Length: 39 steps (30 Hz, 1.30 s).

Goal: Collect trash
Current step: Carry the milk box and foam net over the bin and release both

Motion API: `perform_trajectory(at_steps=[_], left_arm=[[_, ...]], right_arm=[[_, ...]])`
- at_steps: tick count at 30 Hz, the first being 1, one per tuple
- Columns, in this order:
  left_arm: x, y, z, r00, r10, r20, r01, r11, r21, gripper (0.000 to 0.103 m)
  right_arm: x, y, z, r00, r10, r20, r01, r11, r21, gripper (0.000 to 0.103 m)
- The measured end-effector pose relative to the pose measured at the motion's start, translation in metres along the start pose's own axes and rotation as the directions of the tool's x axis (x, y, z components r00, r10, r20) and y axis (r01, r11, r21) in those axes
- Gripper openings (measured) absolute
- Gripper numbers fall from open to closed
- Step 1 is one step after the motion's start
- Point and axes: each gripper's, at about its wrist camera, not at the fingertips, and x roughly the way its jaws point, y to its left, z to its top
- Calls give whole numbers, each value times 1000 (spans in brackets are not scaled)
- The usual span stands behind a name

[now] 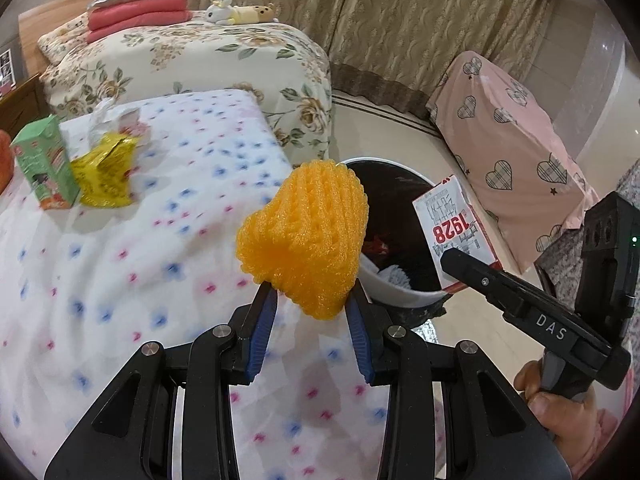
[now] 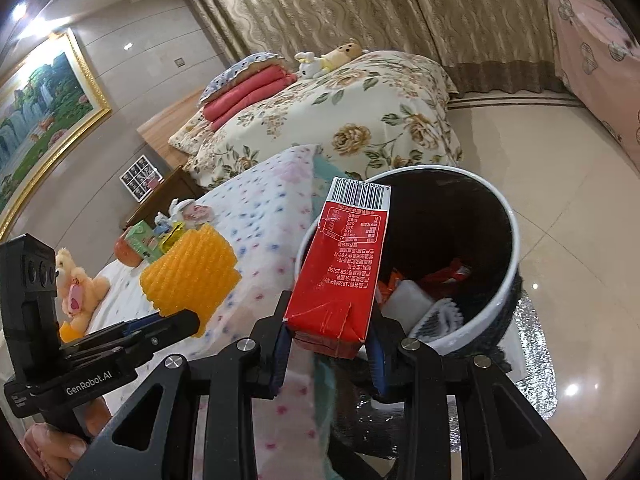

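The left gripper (image 1: 310,312) is clamped on an orange foam fruit net (image 1: 304,236); both blue pads (image 1: 262,330) press into the net's lower end, and the net stands up out of the jaws. It is held above the edge of the flower-print cloth (image 1: 120,280) that covers the table, just beside the trash bin (image 1: 404,296).

The right gripper (image 2: 330,344) is clamped on a red carton (image 2: 340,272). The carton is gripped at its folded bottom end and tilts forward, with the barcode end uppermost. In the right wrist view it overlaps the left rim of the trash bin (image 2: 508,216); whether it touches the rim cannot be told. In the left wrist view the same carton (image 1: 456,228) shows a white face printed "1928" in red, upside down, and sits over the right side of the bin.

The bin is white outside and dark inside and stands on the tiled floor against the table. It already contains red and orange wrappers (image 2: 444,274) and white material (image 2: 412,300).

Items on the table cloth, well apart from the grippers:
- a green carton (image 1: 44,164), upright
- a crumpled yellow wrapper (image 1: 106,172), touching the green carton
- crumpled white tissue (image 1: 102,116) behind the wrapper

A bed with a floral cover (image 1: 192,64) stands behind the table
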Motion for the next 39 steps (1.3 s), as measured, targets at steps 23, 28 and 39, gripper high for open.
perform_trajectory(at_steps=[23, 28, 39], left_arm=[[39, -38, 28, 999, -10, -37, 13, 997, 76, 34], [46, -43, 32, 999, -15, -43, 19, 996, 89, 34], [50, -48, 38, 999, -30, -36, 34, 994, 101, 50]], right_arm=[[9, -40, 22, 998, -49, -24, 50, 999, 19, 33], [11, -45, 27, 998, -55, -28, 56, 998, 22, 33], [20, -52, 33, 996, -60, -71, 63, 998, 30, 38]])
